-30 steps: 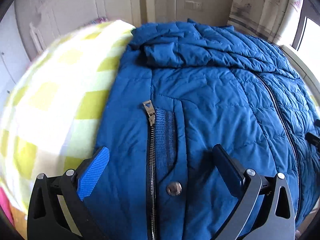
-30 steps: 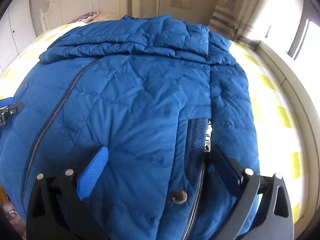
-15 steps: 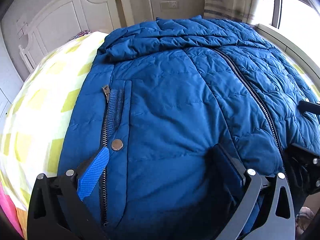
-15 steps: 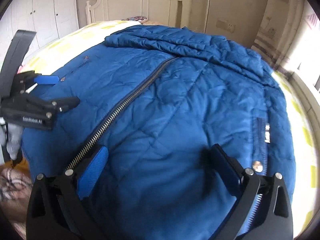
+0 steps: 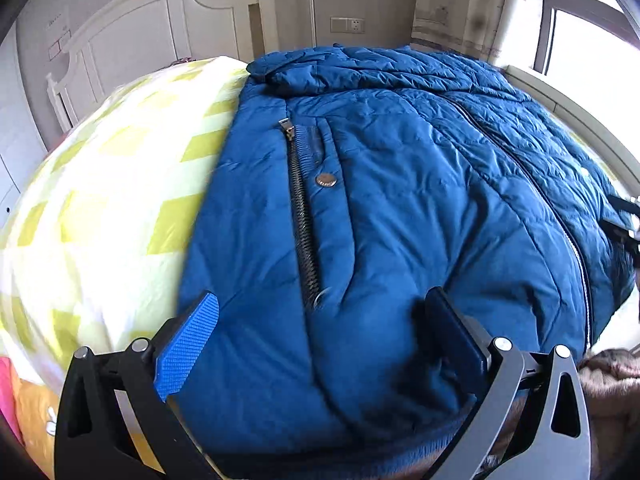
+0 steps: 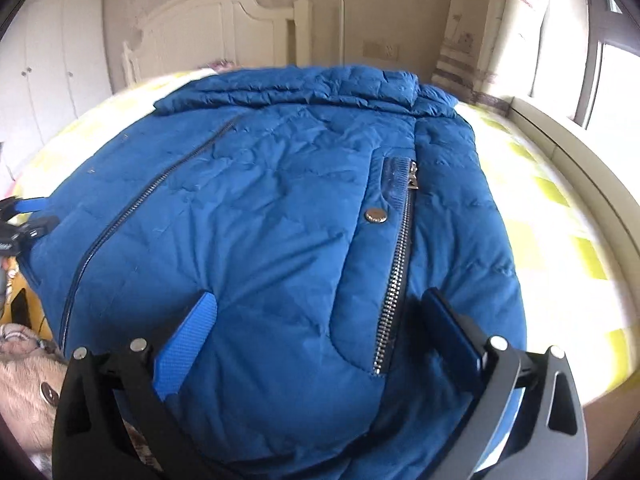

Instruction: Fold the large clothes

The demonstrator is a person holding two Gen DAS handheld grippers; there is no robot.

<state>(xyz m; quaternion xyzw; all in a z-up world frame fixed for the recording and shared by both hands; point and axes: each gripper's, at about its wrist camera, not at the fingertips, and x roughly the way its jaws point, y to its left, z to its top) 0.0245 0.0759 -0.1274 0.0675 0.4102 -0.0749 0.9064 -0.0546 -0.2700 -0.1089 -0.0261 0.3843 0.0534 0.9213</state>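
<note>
A large blue quilted jacket [image 5: 400,200] lies flat on the bed, front up and zipped, hem toward me. It also fills the right wrist view [image 6: 260,220]. My left gripper [image 5: 320,320] is open over the hem by the left pocket zip [image 5: 302,216]. My right gripper [image 6: 320,316] is open over the hem by the right pocket zip [image 6: 394,276]. Neither holds anything. The other gripper shows at each view's edge: the right one [image 5: 624,220], the left one [image 6: 24,220].
The bed has a yellow and white checked cover [image 5: 100,200], also seen on the right side [image 6: 552,216]. A white headboard [image 6: 224,32] stands behind. A window ledge [image 6: 568,152] runs along the right. A brown furry garment [image 6: 24,392] lies at the bed's near edge.
Both grippers have swung back out from the jacket's middle toward its pocket zips at the hem. Both stayed open.
</note>
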